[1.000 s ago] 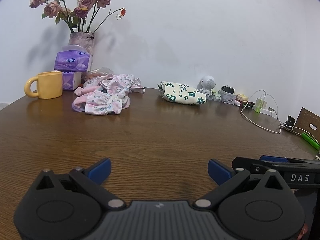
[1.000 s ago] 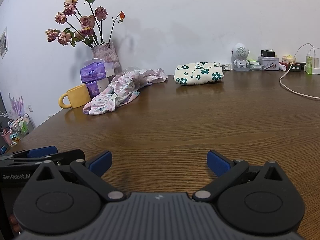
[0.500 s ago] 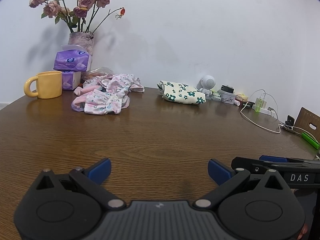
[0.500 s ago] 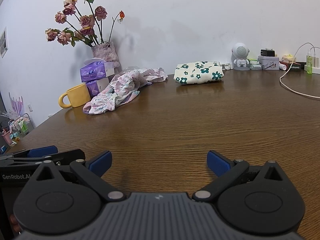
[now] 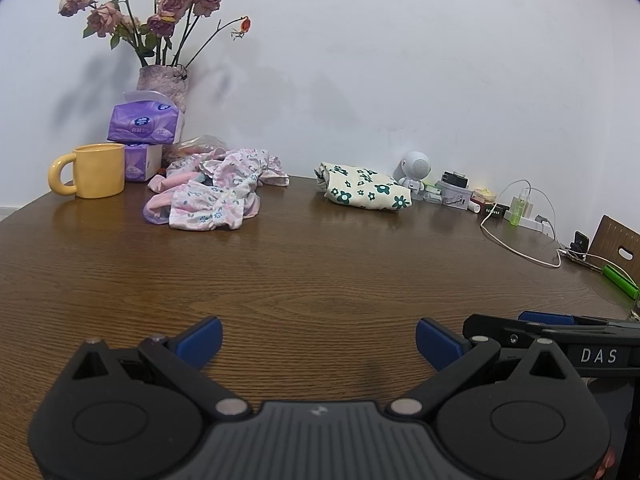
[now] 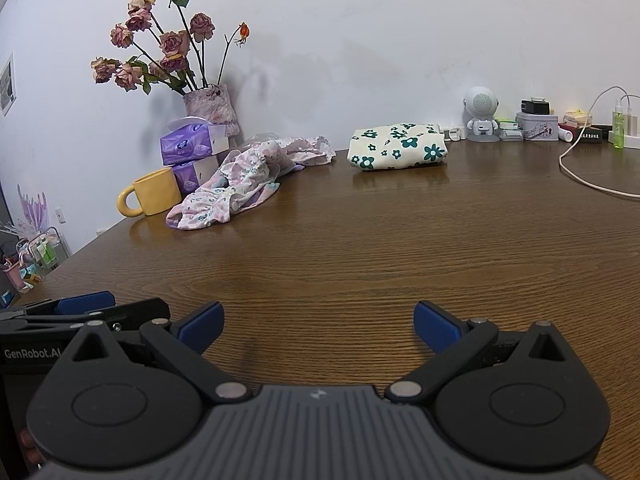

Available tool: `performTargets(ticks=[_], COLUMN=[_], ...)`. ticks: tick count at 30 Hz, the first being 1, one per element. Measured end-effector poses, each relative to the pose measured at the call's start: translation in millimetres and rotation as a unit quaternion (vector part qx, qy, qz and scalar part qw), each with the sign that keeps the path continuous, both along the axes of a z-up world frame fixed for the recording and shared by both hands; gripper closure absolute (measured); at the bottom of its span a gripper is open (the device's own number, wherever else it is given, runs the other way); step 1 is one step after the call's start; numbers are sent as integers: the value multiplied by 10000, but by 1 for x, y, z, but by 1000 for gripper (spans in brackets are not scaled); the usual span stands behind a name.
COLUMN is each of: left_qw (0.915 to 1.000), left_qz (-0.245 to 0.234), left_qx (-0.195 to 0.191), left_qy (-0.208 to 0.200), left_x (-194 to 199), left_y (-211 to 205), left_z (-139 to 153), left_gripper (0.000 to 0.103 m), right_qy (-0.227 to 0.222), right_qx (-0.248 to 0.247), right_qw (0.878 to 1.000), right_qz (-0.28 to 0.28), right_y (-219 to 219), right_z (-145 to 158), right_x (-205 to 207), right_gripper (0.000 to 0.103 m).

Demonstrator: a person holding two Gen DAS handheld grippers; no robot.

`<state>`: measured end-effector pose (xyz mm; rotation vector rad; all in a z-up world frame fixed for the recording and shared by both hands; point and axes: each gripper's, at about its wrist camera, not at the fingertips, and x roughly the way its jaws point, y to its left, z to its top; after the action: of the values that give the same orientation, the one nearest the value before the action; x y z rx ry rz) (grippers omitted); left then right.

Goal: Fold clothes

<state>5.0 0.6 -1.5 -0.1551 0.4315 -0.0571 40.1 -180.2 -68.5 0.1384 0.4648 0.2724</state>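
I hold the left gripper (image 5: 319, 340) low over the near edge of the wooden table (image 5: 320, 272), its blue fingertips spread wide with nothing between them. The right gripper (image 6: 318, 326) sits just beside it, jaws equally wide and empty. Far off on the left, a crumpled pink floral garment (image 5: 212, 196) lies near the yellow mug (image 5: 96, 176). A folded cream garment with green flowers (image 6: 398, 152) rests by the far wall.

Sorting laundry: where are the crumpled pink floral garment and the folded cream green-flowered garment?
crumpled pink floral garment (image 5: 208, 204), left wrist view, front bunched folds.
folded cream green-flowered garment (image 6: 398, 152), right wrist view, top face centre.
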Motion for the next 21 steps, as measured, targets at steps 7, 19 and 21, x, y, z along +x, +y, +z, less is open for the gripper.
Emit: performTargets(ticks=[7,19,21], left_qw=[10000,10000,10000], left_qz=[-6,-22,-18], left_qx=[3,-19,-10], left_qy=[-14,1,16], left_x=[-1,1,1], left_y=[0,2,1], left_z=[0,0,0], left_gripper=[0,0,0], right_qy=[-2,17,39], right_qx=[0,-9,-14], right_qw=[10000,10000,10000], right_qz=[0,2,10], right_y=[0,1,1], right_z=[1,1,1], right_x=[0,2,2], right_gripper=[0,0,0])
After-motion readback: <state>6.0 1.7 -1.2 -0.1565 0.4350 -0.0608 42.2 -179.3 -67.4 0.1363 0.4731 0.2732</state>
